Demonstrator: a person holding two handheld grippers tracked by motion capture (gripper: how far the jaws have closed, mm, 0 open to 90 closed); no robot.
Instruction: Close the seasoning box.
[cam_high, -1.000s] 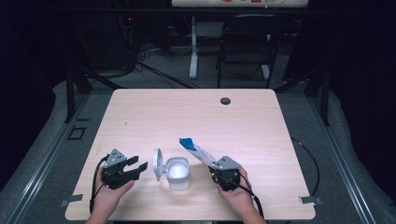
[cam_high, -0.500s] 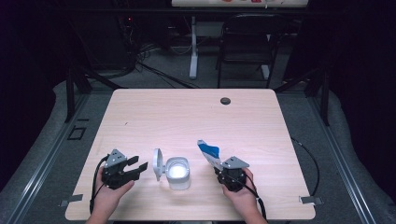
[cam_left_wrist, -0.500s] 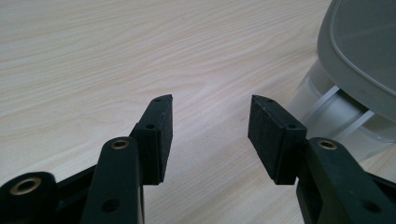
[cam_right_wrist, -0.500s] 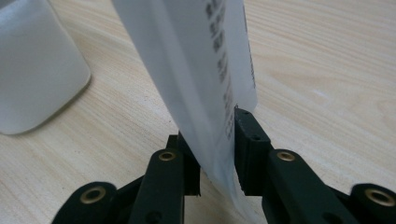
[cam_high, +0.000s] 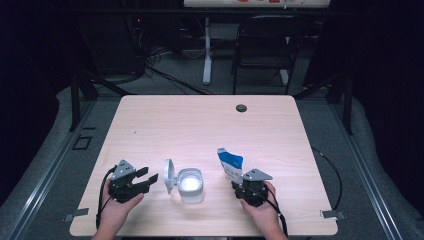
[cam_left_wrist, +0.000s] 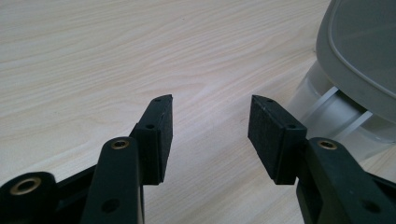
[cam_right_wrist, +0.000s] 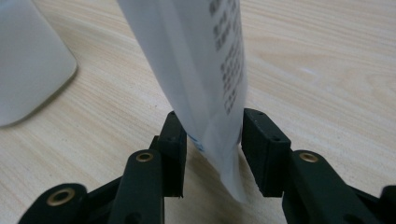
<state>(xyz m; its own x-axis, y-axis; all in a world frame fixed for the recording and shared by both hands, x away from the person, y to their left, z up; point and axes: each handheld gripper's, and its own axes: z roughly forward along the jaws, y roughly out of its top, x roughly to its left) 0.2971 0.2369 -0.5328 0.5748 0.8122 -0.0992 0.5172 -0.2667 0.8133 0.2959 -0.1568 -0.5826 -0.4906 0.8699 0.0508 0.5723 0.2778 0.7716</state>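
my right hand-held gripper (cam_high: 244, 183) has just been opening its jaws, and the blue and white pouch (cam_high: 230, 164) stands between them near the desk's (cam_high: 200, 125) front edge. in the right gripper view the pouch (cam_right_wrist: 201, 70) rises upright through the gap, its lower end close to both pads (cam_right_wrist: 261, 144), and i cannot tell whether they press it. my left hand-held gripper (cam_high: 148, 176) is released with nothing between its jaws, and it points at the white container (cam_high: 190, 184), whose lid (cam_high: 169, 176) stands open on the side facing it. the pouch stands just to the right of that container.
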